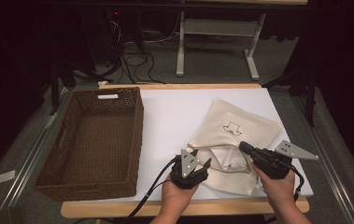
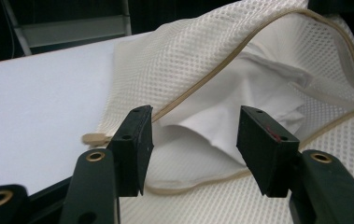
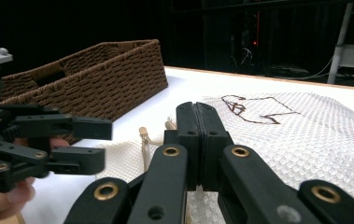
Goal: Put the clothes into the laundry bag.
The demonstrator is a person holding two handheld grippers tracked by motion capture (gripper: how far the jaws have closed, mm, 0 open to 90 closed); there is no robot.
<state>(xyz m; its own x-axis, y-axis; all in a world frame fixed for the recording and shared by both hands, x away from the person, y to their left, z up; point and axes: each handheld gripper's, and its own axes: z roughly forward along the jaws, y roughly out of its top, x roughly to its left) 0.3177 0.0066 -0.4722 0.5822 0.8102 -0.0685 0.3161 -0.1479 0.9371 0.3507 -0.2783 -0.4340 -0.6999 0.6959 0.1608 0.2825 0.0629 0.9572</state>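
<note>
A cream mesh bag (image 1: 240,123) with a small dark outline print lies on the white table (image 1: 174,112). Its mouth faces the near edge and stands lifted, with white cloth (image 1: 228,161) inside. My right gripper (image 1: 243,147) is shut on the bag's upper rim, and its jaws (image 3: 196,109) press together over the mesh (image 3: 305,135). My left gripper (image 1: 201,157) is open just left of the mouth. In the left gripper view its jaws (image 2: 195,126) frame the white cloth (image 2: 240,88) under the raised rim (image 2: 202,79), touching nothing. The left gripper (image 3: 101,144) also appears in the right gripper view.
A brown wicker basket (image 1: 136,135) stands on the table's left side, with nothing in it that I can see. A tan zipper pull (image 2: 93,136) lies on the table by the bag's left corner. Metal rails run along both table sides. Cables and a stand sit on the floor beyond.
</note>
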